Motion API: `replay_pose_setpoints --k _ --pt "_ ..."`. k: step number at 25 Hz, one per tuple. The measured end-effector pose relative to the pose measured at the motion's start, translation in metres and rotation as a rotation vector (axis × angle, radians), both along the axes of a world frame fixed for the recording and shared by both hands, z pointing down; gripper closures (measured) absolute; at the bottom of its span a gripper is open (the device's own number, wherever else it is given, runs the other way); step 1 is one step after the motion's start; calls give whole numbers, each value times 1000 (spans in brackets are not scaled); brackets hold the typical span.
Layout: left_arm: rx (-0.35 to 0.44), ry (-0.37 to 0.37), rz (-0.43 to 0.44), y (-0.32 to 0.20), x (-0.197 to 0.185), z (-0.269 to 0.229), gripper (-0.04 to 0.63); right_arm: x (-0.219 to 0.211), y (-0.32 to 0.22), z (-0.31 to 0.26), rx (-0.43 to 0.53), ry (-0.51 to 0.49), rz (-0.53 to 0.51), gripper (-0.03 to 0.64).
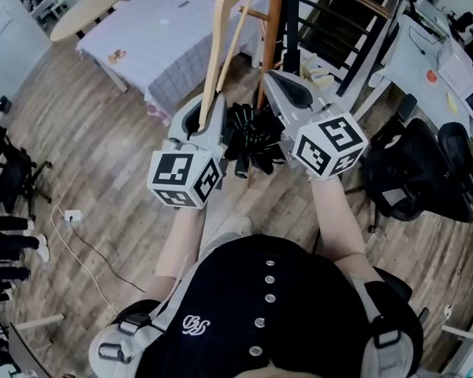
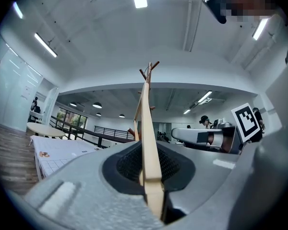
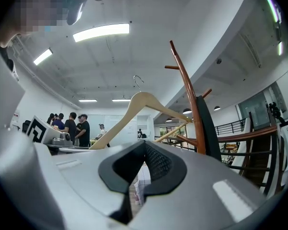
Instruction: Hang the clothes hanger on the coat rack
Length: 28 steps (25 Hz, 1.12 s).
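While pinching one arm tip of the clothes hanger [image 2: 148, 128] tight in the left gripper [image 2: 146, 152], holding it upright near the coat rack [image 3: 189, 104]. Right gripper [image 3: 143, 147] closed to a slit, empty. Not hung yet: hook [image 3: 138, 80] clear of every peg.

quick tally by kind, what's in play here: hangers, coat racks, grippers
wooden hanger: 1
coat rack: 1
grippers: 2 (left gripper, right gripper)
total: 4
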<state>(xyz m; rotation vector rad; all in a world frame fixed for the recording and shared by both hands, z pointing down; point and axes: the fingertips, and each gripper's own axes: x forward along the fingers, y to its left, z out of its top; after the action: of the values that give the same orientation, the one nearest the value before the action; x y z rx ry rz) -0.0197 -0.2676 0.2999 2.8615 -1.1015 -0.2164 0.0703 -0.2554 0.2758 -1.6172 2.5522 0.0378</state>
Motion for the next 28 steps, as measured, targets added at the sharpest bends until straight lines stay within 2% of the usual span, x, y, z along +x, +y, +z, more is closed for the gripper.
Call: replay_pose_setpoints --k 10,15,28 --pt "71 -22 22 -36 12 -16 560 -4 -25 -16 49 8 15 617" --pt "39 5 42 -46 20 -22 560 -7 -34 -18 54 38 4 617" --pt "87 -2 40 -64 38 -39 560 -1 -56 -37 102 17 -48 617"
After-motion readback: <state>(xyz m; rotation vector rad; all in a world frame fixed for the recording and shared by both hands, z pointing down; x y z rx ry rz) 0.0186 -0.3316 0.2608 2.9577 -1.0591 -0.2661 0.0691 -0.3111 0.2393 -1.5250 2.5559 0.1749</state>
